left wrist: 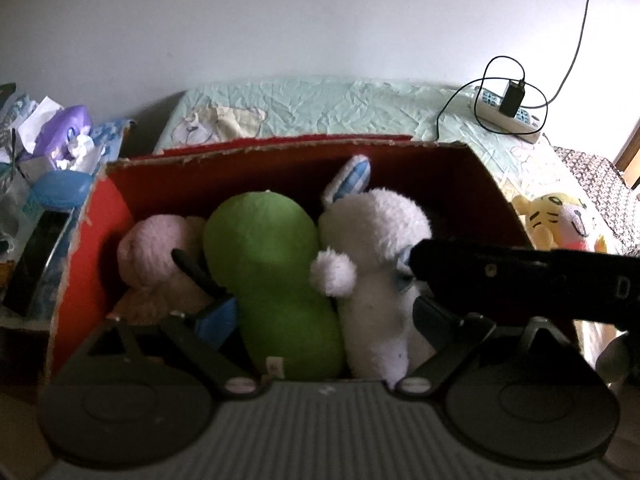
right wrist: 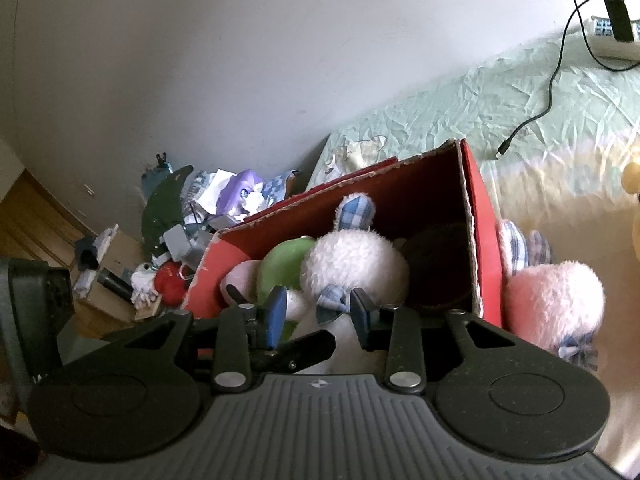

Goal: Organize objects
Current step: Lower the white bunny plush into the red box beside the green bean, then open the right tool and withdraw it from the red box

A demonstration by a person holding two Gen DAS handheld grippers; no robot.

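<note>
A red cardboard box (left wrist: 86, 240) (right wrist: 486, 240) stands on the bed. A pink plush (left wrist: 156, 256), a green plush (left wrist: 276, 272) (right wrist: 284, 260) and a white plush rabbit (left wrist: 376, 240) (right wrist: 352, 260) with checked blue ears lie packed inside. My left gripper (left wrist: 324, 314) is open low over the box, its fingers straddling the green plush and the rabbit's body. My right gripper (right wrist: 319, 314) comes in from the right and is narrowed onto the rabbit at its blue bow (right wrist: 332, 304). A second pink plush rabbit (right wrist: 554, 304) lies outside the box's right wall.
A yellow tiger plush (left wrist: 556, 220) lies on the bed right of the box. A power strip with a charger and cable (left wrist: 510, 110) sits at the bed's far corner. Cluttered toys and papers (left wrist: 60, 140) (right wrist: 180, 240) pile up left of the box, by the white wall.
</note>
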